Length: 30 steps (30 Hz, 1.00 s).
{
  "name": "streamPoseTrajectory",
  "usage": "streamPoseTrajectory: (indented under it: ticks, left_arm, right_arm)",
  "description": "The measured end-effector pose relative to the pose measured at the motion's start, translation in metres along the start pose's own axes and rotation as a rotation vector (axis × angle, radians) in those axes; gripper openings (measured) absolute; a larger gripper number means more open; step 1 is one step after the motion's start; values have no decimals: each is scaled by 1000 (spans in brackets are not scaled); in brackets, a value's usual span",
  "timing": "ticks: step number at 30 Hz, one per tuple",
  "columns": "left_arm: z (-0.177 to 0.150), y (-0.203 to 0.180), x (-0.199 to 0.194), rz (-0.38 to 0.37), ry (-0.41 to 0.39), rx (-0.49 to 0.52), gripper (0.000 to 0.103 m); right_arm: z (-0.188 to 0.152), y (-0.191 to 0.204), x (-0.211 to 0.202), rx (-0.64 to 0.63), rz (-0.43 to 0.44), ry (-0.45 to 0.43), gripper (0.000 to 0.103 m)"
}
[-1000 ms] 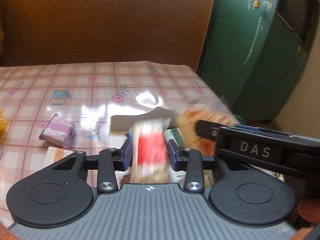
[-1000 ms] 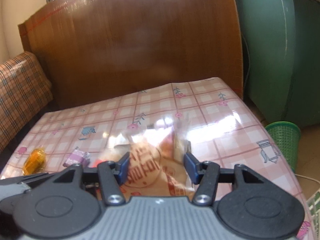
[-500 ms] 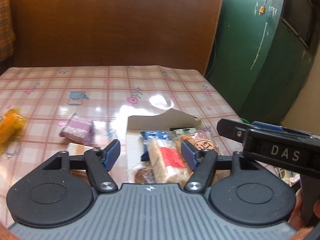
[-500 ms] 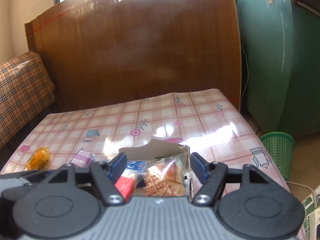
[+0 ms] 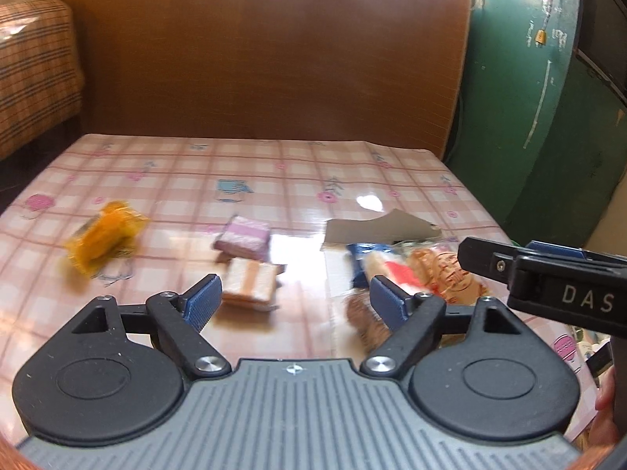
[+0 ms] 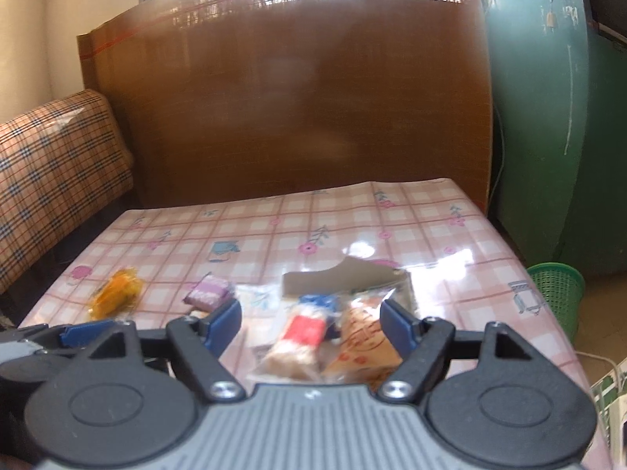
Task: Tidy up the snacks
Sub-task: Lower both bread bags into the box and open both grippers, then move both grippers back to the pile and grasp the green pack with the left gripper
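Observation:
A low cardboard box [image 5: 376, 225] [image 6: 345, 280] on the pink checked table holds several snack packs, among them a red-labelled pack [image 5: 395, 272] [image 6: 303, 331] and an orange-printed pack [image 5: 443, 270] [image 6: 362, 338]. An orange snack [image 5: 102, 237] [image 6: 115, 293], a purple pack [image 5: 243, 235] [image 6: 207, 291] and a beige wafer pack [image 5: 250, 284] lie loose on the table left of the box. My left gripper [image 5: 296, 299] is open and empty above the table. My right gripper [image 6: 311, 323] is open and empty above the box.
A brown wooden board [image 6: 294, 109] stands behind the table. A checked sofa [image 6: 51, 164] is at the left. A green cabinet [image 6: 556, 117] and a green basket [image 6: 558, 288] stand at the right, beyond the table's edge.
My left gripper let go of the red-labelled pack and my right let go of the orange-printed pack, both into the box. Both jaws opened, both grippers drew back, and the left swung left.

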<state>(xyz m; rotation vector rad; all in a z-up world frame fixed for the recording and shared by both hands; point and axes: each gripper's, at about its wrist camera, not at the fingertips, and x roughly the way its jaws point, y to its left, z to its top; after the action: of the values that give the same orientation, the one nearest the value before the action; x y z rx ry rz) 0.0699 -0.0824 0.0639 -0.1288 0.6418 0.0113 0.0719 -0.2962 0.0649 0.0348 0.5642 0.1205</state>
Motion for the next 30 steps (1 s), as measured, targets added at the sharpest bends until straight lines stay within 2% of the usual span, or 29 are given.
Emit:
streamPoseTrajectory:
  ticks: [16, 22, 30]
  left_arm:
    - [-49, 79, -40, 105, -5, -84, 103]
    - [-77, 97, -53, 134, -9, -119, 103]
    - [-115, 105, -46, 139, 58, -128, 103]
  right_arm:
    - [-37, 79, -5, -75, 144, 36, 77]
    - [-56, 90, -13, -102, 154, 46, 77]
    - [-71, 88, -22, -112, 154, 56, 78]
